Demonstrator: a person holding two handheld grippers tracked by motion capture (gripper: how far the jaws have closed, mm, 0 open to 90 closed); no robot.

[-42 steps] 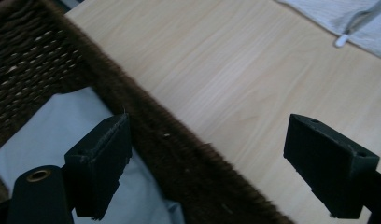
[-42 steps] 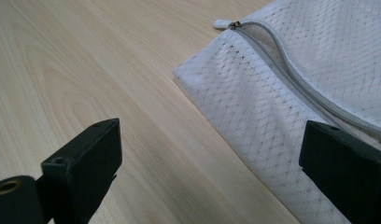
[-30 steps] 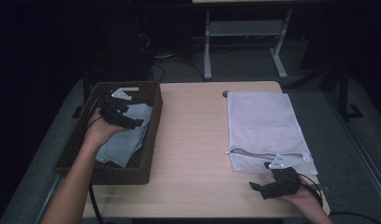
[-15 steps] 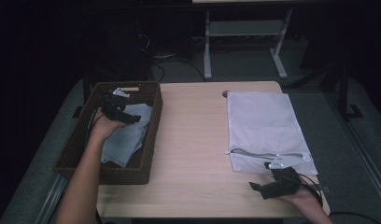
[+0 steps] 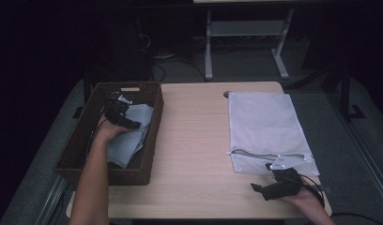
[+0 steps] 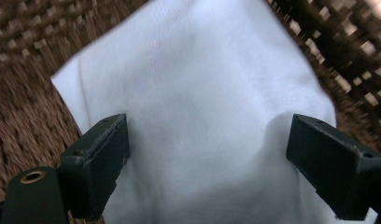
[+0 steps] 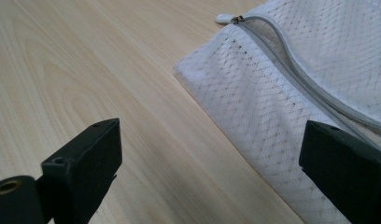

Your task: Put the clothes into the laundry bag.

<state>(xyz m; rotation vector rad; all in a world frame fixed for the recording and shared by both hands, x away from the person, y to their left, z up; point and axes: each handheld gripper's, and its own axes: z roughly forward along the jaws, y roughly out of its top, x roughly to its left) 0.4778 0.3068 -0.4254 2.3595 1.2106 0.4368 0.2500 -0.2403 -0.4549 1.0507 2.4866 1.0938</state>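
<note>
High view: left gripper [image 5: 118,111] hangs jaws wide over pale cloth [image 5: 128,136] in brown wicker basket [image 5: 81,145]; right gripper [image 5: 279,183], also wide, rests near white mesh zip bag [image 5: 264,126].

No readable text, label, brand or number on anything; nothing legible.

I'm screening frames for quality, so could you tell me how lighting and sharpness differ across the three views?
High view: dim, with a dark surround, table lit. Left gripper view: bright cloth, basket weave smeared by blur. Right gripper view: evenly lit, mesh bag crisp.
</note>
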